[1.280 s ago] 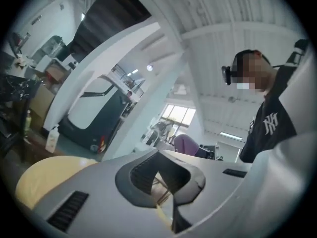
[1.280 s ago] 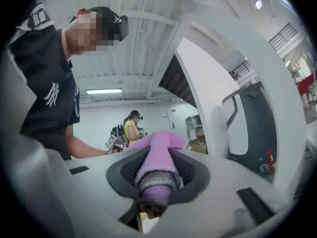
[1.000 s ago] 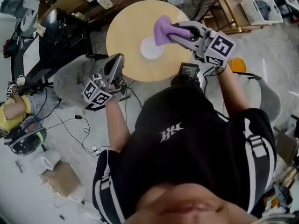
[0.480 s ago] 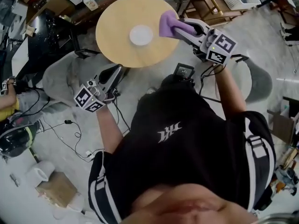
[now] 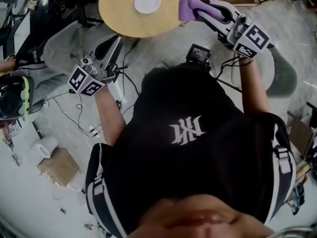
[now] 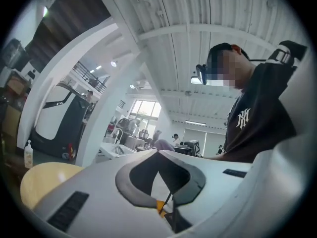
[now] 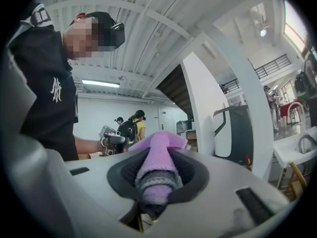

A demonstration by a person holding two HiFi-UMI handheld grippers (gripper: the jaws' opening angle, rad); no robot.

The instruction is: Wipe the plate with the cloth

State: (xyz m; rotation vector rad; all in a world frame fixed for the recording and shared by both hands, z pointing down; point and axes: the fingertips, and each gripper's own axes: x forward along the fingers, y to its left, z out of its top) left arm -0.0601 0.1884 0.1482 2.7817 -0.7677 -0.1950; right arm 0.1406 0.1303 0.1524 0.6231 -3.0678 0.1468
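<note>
A small white plate point(image 5: 147, 3) lies on the round wooden table point(image 5: 119, 19) at the top of the head view. My right gripper point(image 5: 196, 9) is raised over the table's right edge and is shut on a purple cloth point(image 5: 187, 4), to the right of the plate and apart from it. In the right gripper view the cloth point(image 7: 157, 170) is bunched between the jaws and sticks out past the tips. My left gripper point(image 5: 115, 42) hangs below the table's near left edge, shut and empty. Its jaws point(image 6: 157, 153) meet at the tips, with the table's edge point(image 6: 42, 180) low on the left.
A grey chair point(image 5: 62, 46) stands left of the table under my left gripper. Cables point(image 5: 74, 118), a cardboard box point(image 5: 59, 168), a tape roll point(image 5: 43, 148) and a helmet point(image 5: 12, 97) lie on the floor at left. A black device point(image 5: 198, 53) sits near the table's front.
The right gripper lifted the cloth off the plate and carried it right, to the table's edge. The left gripper stayed shut below the table. The table has slid to the top of the view.
</note>
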